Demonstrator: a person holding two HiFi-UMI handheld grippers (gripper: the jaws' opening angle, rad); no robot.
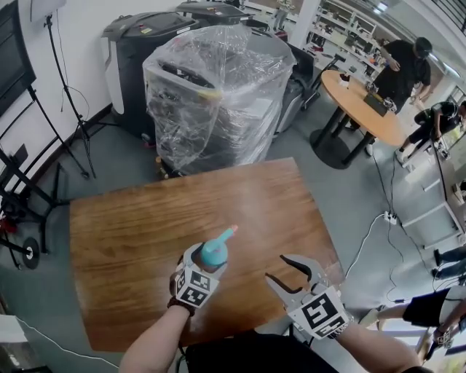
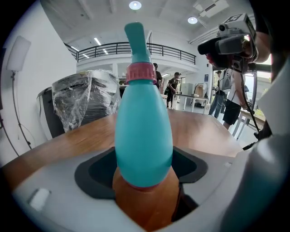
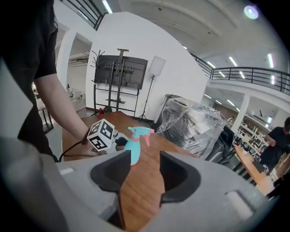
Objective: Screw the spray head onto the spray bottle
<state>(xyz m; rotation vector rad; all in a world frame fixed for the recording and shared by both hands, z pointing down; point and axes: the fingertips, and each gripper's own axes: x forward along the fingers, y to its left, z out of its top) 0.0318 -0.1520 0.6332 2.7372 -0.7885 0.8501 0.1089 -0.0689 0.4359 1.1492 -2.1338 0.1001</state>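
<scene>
Left gripper [image 1: 207, 261] clamped on bottle [image 2: 144, 131]: smooth teal plastic, teardrop body, pink ribbed collar [image 2: 140, 72], teal spray head [image 2: 137, 43] on. It sits over the near part of the glossy wood-grain table [image 1: 131, 233], long axis near upright, nozzle aimed toward the table's far right. Right gripper [image 1: 275, 267] gapes empty, beside the bottle.

Bright, even ceiling light [image 2: 134, 5]; soft shadows; heavy fisheye distortion, dark corners.

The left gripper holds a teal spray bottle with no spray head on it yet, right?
No. The left gripper does hold the teal spray bottle, but the spray head is already on it, above a pink collar; the right gripper view shows it.
</scene>
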